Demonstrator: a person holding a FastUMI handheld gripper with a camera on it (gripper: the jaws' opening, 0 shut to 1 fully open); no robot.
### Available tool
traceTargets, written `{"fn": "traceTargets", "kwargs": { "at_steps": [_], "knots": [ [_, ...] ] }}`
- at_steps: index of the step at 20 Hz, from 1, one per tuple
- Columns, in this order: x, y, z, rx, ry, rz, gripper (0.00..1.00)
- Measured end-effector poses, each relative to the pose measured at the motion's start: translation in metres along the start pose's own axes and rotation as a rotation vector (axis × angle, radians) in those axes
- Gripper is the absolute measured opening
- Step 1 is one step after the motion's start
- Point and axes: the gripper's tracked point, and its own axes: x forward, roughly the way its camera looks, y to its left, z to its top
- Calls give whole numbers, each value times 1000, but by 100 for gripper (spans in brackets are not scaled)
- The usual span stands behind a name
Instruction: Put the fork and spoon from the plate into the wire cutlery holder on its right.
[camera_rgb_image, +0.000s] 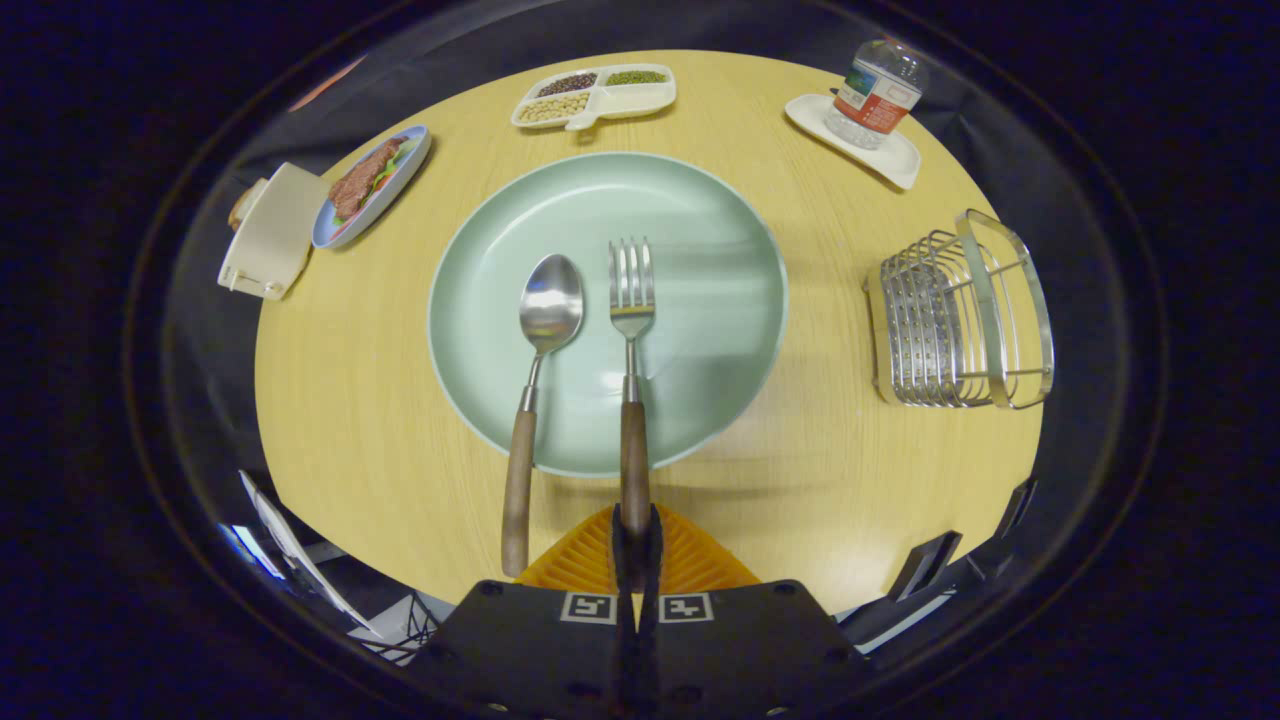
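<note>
bright overhead light | glare on plate (700, 250) | soft shadows | fisheye-bent edges

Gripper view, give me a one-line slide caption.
Tool shut on the wooden-handled steel fork, beside the matching spoon on the pale green plate, wire cutlery holder waiting.

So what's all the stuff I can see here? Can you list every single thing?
plate: one, pale green, middle of the table
spoon: one, silver with a brown wooden handle, on the plate, left of the fork
fork: one, silver with a brown wooden handle, on the plate, handle end between the tool's fingers
wire cutlery holder: one, silver, right of the plate
divided tray: one, white, holds beans, beyond the plate
bottle: one, clear, on a small white dish
blue plate: one, holds food, left
box: one, cream, far left
table: one, light wood
tool: one, orange and black, shut on the fork's handle
</note>
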Motion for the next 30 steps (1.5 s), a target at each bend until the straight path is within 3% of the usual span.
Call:
{"fn": "traceTargets", "kwargs": {
  "at_steps": [8,15,21,30],
  "knots": [
    [-89,-19,2,28,-40,80,0],
    [-164,-102,0,99,-38,46,0],
    [-155,-156,-16,174,94,7,0],
    [-132,-160,-3,218,240,4,1]
  ]
}}
